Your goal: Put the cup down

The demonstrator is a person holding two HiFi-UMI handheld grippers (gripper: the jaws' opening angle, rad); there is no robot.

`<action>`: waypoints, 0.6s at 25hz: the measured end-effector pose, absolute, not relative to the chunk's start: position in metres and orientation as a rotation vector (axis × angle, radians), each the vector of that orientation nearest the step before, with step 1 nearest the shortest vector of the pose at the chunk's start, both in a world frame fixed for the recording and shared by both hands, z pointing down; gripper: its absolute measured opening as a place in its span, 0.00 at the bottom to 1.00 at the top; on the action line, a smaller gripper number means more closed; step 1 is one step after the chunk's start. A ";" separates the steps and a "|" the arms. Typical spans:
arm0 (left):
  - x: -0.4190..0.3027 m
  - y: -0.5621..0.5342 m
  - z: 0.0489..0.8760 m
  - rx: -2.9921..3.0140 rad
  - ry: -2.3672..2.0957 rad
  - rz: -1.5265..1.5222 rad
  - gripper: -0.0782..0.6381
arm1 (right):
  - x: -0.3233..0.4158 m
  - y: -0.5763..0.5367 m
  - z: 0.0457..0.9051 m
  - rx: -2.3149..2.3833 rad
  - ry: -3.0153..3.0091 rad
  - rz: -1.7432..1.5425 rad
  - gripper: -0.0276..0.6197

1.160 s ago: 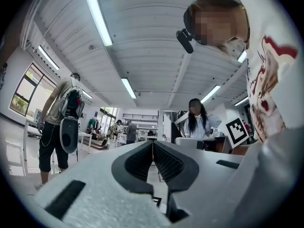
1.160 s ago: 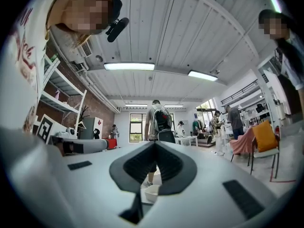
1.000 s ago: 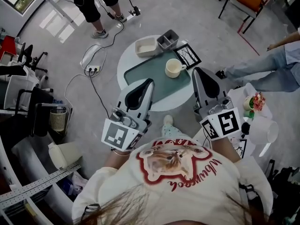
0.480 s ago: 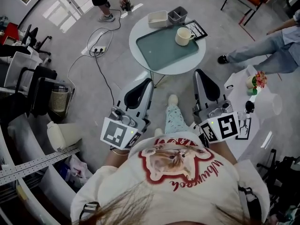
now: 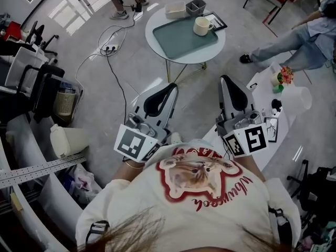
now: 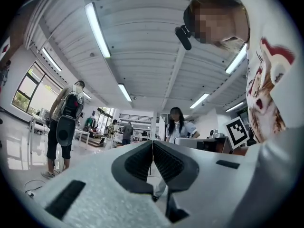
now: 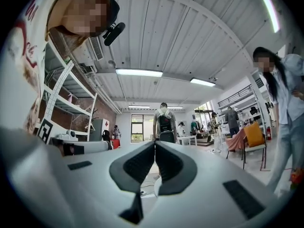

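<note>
A cream cup (image 5: 201, 25) stands upright at the far right of a round white table (image 5: 210, 54), beside a green mat (image 5: 184, 39). Both grippers are held close to my body, far from that table. My left gripper (image 5: 170, 88) points forward over the floor with its jaws pressed together and nothing between them; in the left gripper view its tips (image 6: 152, 144) meet. My right gripper (image 5: 227, 81) is likewise shut and empty, its tips (image 7: 155, 145) touching in the right gripper view.
On the table sit a white tray (image 5: 176, 9), a grey divided box (image 5: 195, 6) and a framed picture (image 5: 215, 21). A second white table (image 5: 273, 135) with flowers (image 5: 284, 75) stands at my right. Cables and a power strip (image 5: 108, 49) lie on the floor. People stand around.
The round table with the cup has drawn farther away toward the top of the head view as I stepped back. Both grippers stay shut and near my body.
</note>
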State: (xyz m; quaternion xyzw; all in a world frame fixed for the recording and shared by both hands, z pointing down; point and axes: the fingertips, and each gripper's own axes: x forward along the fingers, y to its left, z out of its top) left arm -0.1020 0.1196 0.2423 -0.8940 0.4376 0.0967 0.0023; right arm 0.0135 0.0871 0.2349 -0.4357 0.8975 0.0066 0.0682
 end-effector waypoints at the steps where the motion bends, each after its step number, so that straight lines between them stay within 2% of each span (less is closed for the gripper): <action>1: -0.099 0.127 0.242 -2.806 1.372 0.292 0.13 | 0.014 0.093 0.232 -1.303 2.698 0.024 0.09; 15: -0.010 0.240 0.251 -2.776 1.458 0.279 0.13 | 0.100 0.211 0.249 -1.253 2.751 -0.070 0.09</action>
